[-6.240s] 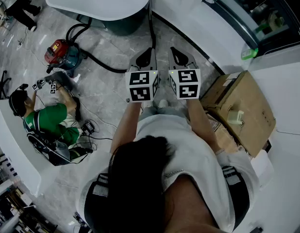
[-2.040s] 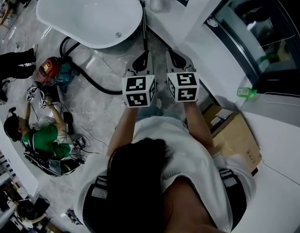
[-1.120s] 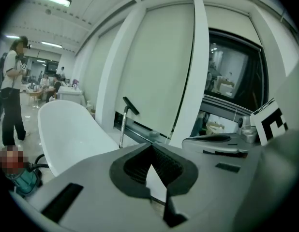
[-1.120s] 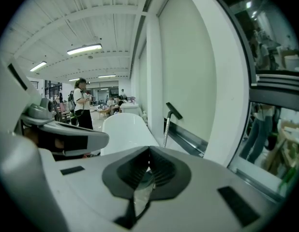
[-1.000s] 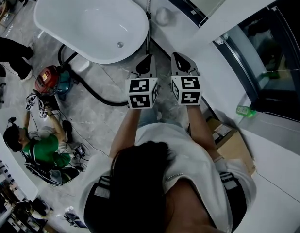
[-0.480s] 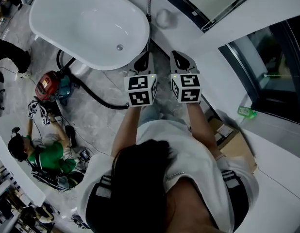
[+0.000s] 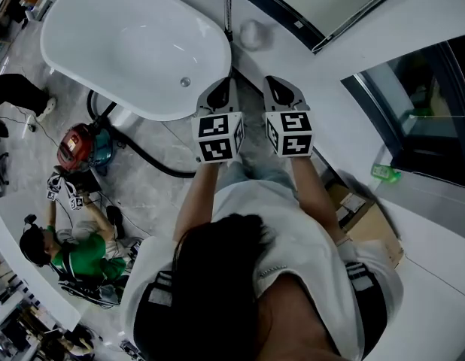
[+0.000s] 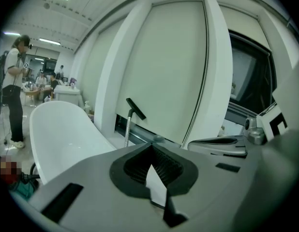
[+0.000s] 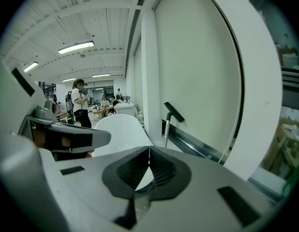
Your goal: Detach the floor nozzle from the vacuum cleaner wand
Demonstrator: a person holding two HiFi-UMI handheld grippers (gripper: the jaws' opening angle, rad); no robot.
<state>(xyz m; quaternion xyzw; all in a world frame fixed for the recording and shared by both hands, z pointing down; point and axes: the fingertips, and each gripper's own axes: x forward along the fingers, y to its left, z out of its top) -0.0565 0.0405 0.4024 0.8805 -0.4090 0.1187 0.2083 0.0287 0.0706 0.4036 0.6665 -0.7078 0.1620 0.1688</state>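
Observation:
A metal vacuum wand point(image 7: 226, 6) stands upright against the wall behind the bathtub. In the left gripper view the wand point(image 8: 127, 129) carries a black angled nozzle point(image 8: 136, 108) at its top end; the right gripper view shows the same wand point(image 9: 166, 129) and nozzle point(image 9: 173, 111). A black hose point(image 7: 153, 160) runs across the floor to the red and teal vacuum body point(image 7: 78, 145). My left gripper point(image 7: 225, 89) and right gripper point(image 7: 276, 89) are held side by side in front of me, short of the wand. Both are shut with nothing between the jaws.
A white bathtub point(image 7: 127, 43) fills the upper left. A person in green point(image 7: 82, 258) sits on the floor at lower left. A cardboard box point(image 7: 368, 224) and a green bottle point(image 7: 381, 173) lie to the right, below a dark window. A round silver object point(image 7: 251, 32) sits beside the wand.
Both grippers have been carried forward together toward the tub and the wand, which now sit closer in the head view. The jaws stayed shut.

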